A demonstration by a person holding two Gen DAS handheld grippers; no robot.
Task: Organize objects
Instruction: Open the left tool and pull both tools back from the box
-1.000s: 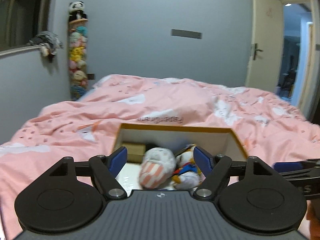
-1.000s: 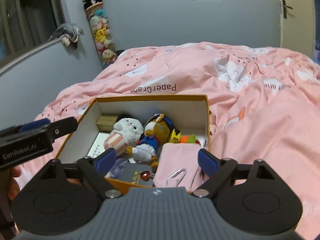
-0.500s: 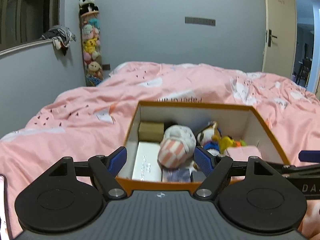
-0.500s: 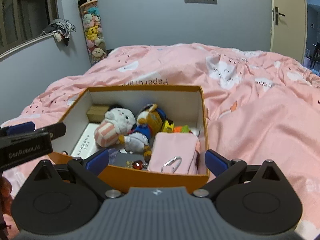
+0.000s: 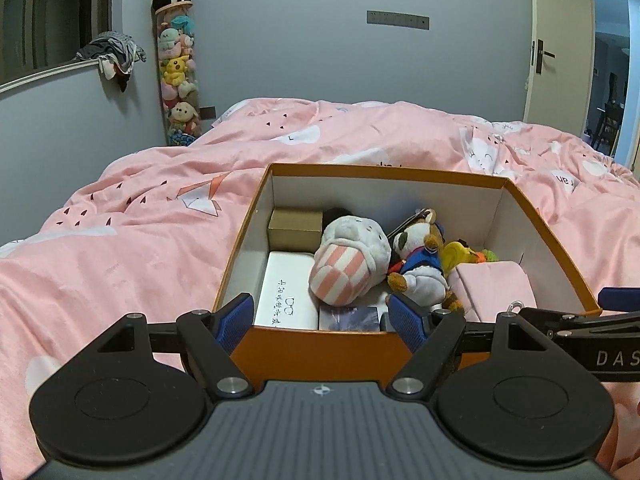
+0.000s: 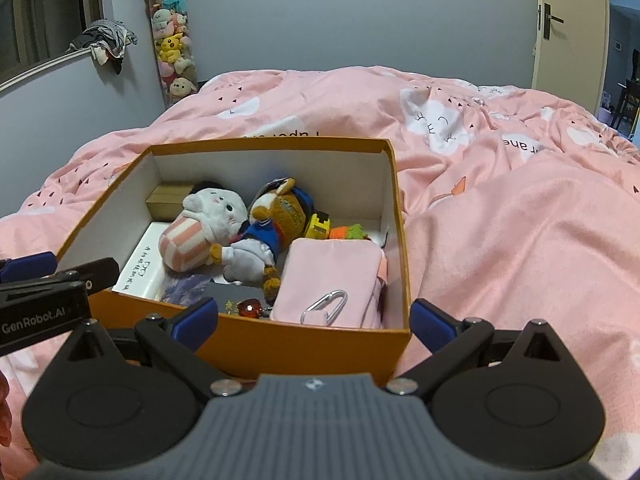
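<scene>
- Left wrist view: our left gripper (image 5: 322, 316) hangs spread and empty at the near wall of the orange box (image 5: 316, 350), which sits on the pink duvet (image 5: 120, 248), likely sizing up the striped plush (image 5: 348, 264).
- Right wrist view: our right gripper (image 6: 314, 318) gapes wide, empty, over the pink pouch (image 6: 332, 276) packed in the box's near corner.

Orange box (image 6: 320, 344) with white inside walls. Pink bedcover (image 6: 500, 240) printed with white cat faces and small dark triangles. Grey-white plush (image 6: 216, 210) with a pink-and-white striped end. Brown-and-white plush (image 6: 276, 216) dressed in blue. Plain pink pouch (image 6: 332, 268) with a silver carabiner (image 6: 324, 307). Grey-blue wall (image 5: 320, 64).
</scene>
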